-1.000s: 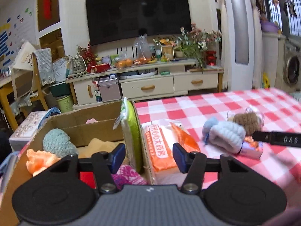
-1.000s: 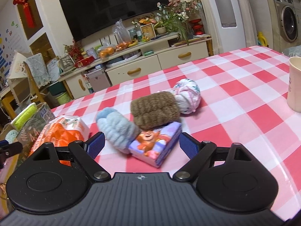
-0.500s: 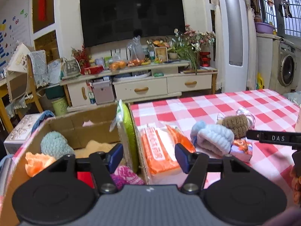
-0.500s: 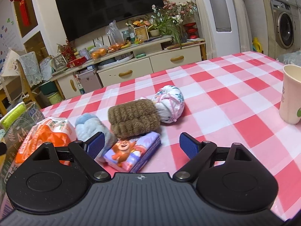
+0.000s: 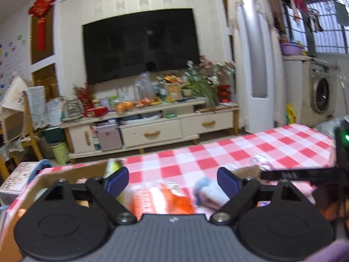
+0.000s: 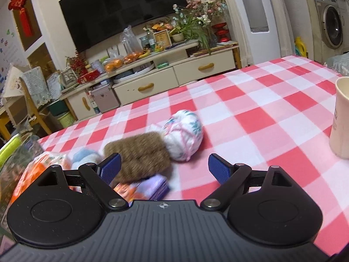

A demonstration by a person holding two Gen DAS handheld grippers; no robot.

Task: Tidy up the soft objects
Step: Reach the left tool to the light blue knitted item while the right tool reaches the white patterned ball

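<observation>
The red-and-white checked table (image 6: pixel 250 113) carries the whole job, with a cardboard box (image 5: pixel 72 171) at its left edge serving, it seems, as the place for sorted items; its contents are mostly hidden here, so how much is already packed cannot be told. Several soft things are left on the cloth, clustered near the box: an orange plastic packet (image 5: pixel 161 198), a brown furry roll (image 6: pixel 139 155) lying on a purple cartoon-printed pack (image 6: pixel 150 188), a white bundle tied with pink yarn (image 6: pixel 185 135) touching the roll, and a pale blue fluffy piece (image 6: pixel 86 156) beside it. The task looks partly done at best. The left gripper (image 5: pixel 172 179) is spreading its jaws, empty, above the packet. The right gripper (image 6: pixel 163 168) stands wide and released, holding nothing, near the brown roll.
</observation>
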